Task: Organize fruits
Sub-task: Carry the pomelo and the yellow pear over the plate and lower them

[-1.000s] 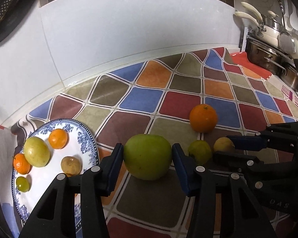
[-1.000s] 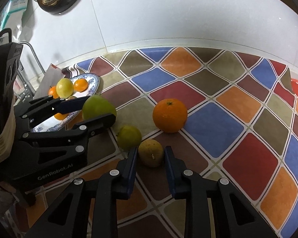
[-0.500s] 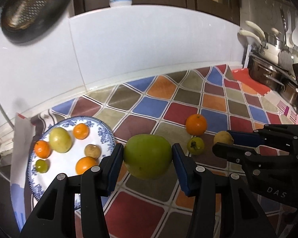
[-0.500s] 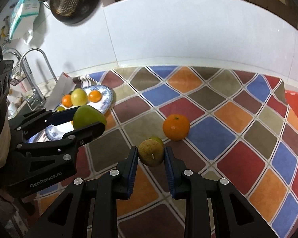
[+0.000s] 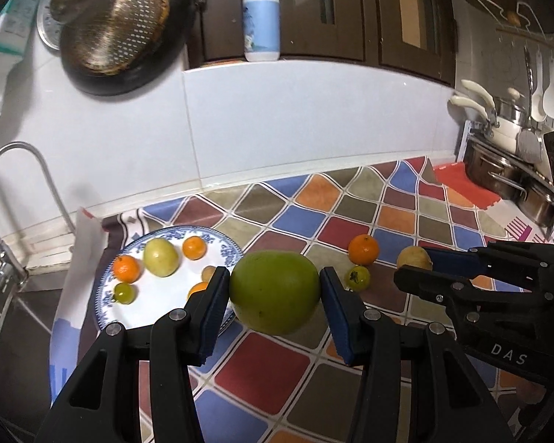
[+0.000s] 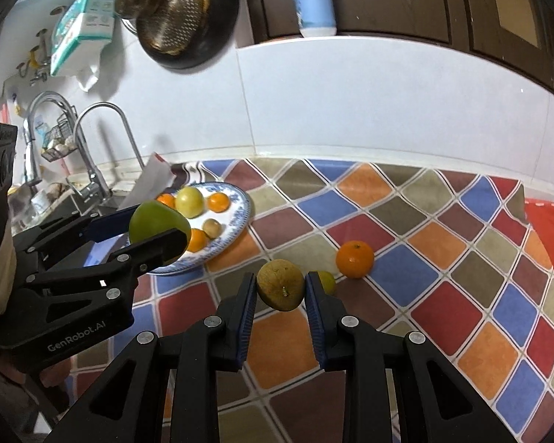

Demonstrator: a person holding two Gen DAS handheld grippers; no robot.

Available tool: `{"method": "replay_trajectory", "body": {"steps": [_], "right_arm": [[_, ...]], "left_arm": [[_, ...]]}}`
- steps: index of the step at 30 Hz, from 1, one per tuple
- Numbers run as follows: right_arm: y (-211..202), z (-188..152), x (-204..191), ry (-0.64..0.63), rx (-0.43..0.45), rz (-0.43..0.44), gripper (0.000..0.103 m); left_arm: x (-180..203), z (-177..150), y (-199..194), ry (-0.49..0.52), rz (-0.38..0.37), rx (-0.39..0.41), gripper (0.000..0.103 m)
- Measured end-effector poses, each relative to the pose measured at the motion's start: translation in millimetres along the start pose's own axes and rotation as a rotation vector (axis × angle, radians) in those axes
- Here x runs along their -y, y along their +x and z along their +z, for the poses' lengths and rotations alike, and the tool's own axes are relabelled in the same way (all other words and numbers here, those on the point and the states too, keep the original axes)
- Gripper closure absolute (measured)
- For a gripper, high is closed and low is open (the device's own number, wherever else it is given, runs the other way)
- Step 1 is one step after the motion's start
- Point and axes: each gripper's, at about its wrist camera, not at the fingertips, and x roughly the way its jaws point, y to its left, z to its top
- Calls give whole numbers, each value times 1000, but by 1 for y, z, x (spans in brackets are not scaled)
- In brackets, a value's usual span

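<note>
1. Fruits are being gathered onto the blue-patterned plate (image 5: 227, 245), which is sitting at the sink end of the checked counter mat (image 5: 351, 221).
2. Left gripper (image 5: 275, 291) is clamping a big green fruit (image 5: 275, 291) between its blue pads, up off the mat and just to the mat side of the plate's rim.
3. Right gripper (image 6: 280, 289) is pinching a smaller yellow-brown fruit (image 6: 280, 289) the same way, also in the air and further from the plate than the left one.
4. From where I'm standing, the carry should go best one hand at a time: the left one going in first, since it is nearer the plate, lowering the green fruit onto a bare patch of white before letting go.
5. The plate is filling up, so each round fruit wants setting down low and gently, or it may roll off or knock its neighbours.
6. Counting on the plate: three orange ones, one large yellow-green one (image 5: 161, 257), one small green one (image 5: 125, 292), and one small tan one (image 6: 212, 227), six in all.
7. Counting off the plate: one orange (image 5: 363, 249) and one small green citrus (image 5: 357, 277) are lying on the mat, well apart from the plate.
8. Adding the two being carried, I'm counting ten fruits altogether.
</note>
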Motion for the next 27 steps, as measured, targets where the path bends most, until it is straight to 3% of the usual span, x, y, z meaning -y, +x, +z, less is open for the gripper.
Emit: {"method": "replay_trajectory", "body": {"steps": [14, 27], "right_arm": [[-24, 9, -44, -58, 77, 59, 75], [-11, 24, -81, -96, 108, 104, 75]], "left_arm": [[-29, -8, -54, -39, 74, 65, 54], [-65, -10, -69, -48, 145, 90, 54]]}}
